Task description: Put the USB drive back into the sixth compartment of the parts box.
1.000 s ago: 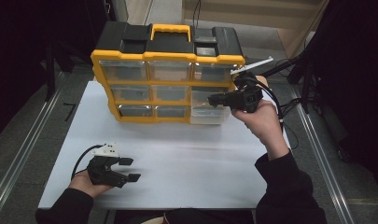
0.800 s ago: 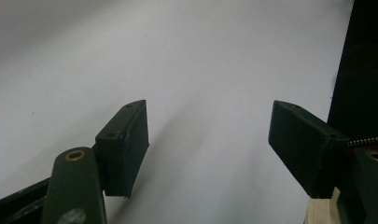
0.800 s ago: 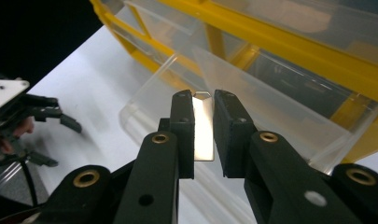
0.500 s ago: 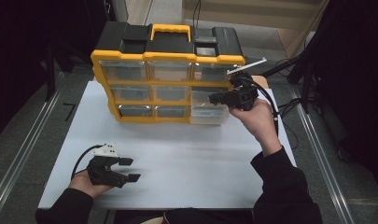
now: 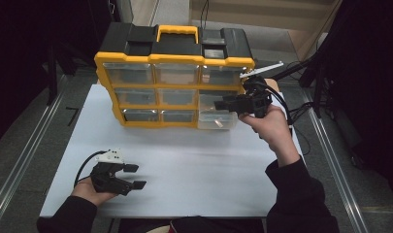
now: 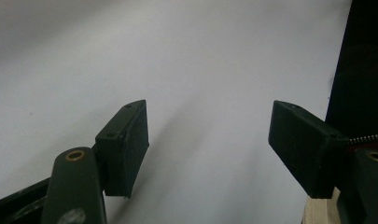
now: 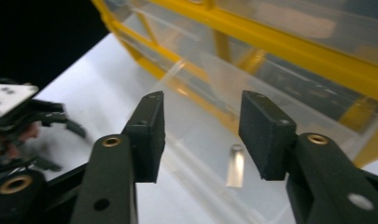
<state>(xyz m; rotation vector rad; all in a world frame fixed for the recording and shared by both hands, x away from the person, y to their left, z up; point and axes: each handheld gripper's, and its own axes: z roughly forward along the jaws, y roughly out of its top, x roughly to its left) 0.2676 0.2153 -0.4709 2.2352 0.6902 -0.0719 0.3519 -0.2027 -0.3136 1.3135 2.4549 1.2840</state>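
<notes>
1. Yellow-framed drawer organizer (image 5: 174,77) stands upright at the far edge of the white desk (image 5: 204,165), black top and yellow carry handle (image 5: 177,33) uppermost, clear drawer fronts facing the person. Likely set that way so the drawers can be reached from the front.

2. Bottom-right clear drawer (image 5: 217,119) sits proud of the frame, partly pulled out; the other drawers look flush. Its small pull tab (image 7: 235,165) shows in the right gripper view.

3. Right gripper (image 5: 222,104) is held at the organizer's right end, over that drawer. Jaws stand apart with nothing between them; in its own view the right gripper (image 7: 201,135) brackets the drawer front just above the tab. Judged: lined up to take or push the drawer.

4. Left gripper (image 5: 134,176) rests low on the near-left desk, well apart from the organizer, jaws spread wide and empty. Its own view gives bare desk surface between the jaws. Judged: parked, out of the right hand's way.
</notes>
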